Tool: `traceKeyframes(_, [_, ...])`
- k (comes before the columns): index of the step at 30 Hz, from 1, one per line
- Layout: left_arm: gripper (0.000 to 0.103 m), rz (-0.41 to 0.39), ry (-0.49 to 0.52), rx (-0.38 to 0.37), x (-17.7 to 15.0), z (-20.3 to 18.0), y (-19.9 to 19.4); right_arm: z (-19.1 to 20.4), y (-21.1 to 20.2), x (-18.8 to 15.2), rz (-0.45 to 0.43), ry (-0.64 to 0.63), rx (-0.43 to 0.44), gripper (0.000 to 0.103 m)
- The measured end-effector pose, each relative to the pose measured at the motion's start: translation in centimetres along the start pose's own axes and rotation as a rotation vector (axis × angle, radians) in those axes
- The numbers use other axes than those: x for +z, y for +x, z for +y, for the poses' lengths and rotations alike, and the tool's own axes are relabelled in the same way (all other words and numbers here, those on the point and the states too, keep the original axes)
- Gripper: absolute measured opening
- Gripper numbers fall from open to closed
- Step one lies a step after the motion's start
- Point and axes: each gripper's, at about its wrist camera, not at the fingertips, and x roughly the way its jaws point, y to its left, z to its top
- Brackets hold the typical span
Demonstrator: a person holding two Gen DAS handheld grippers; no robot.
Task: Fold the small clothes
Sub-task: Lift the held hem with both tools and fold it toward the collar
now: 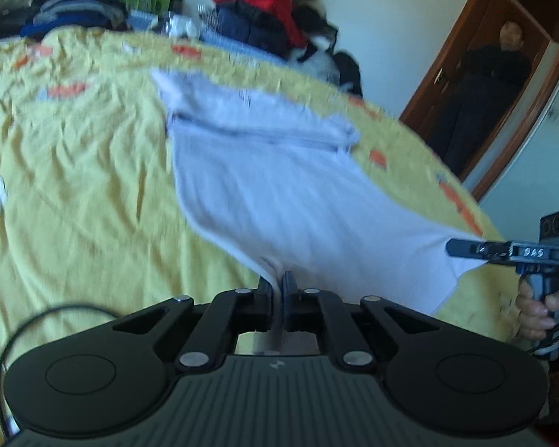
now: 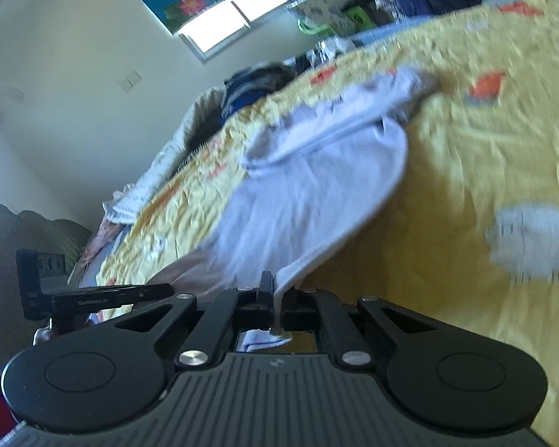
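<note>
A pale white garment lies on the yellow bedspread, its far part flat and its near edge raised off the bed. My left gripper is shut on one near corner of the hem. My right gripper comes in from the right, held by a hand, and grips the other near corner. In the right wrist view the same garment stretches away from my right gripper, shut on its hem. My left gripper shows at the left, its tips against the cloth.
Piles of clothes, red and dark and blue-grey, line the bed's far side. A small white item lies on the bedspread. A person stands in the wooden doorway at the right. A window is behind.
</note>
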Motion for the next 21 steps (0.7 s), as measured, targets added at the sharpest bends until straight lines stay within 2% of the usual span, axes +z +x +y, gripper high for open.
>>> traceKeyframes(7, [0.004, -0.118, -0.016, 0.034, 3.3, -0.2, -0.7, 0.0, 0.2, 3.0, -0.091, 0.0, -0.043, 0.006])
traceKeyframes(14, [0.004, -0.147, -0.06, 0.047, 5.5, 0.7, 0.5, -0.4, 1.2, 5.9, -0.18, -0.003, -0.079, 0.006])
traceKeyframes(21, [0.004, -0.2, -0.11, 0.053, 6.6, 1.4, 1.0, -0.4, 2.2, 7.5, -0.222, -0.028, -0.133, 0.006])
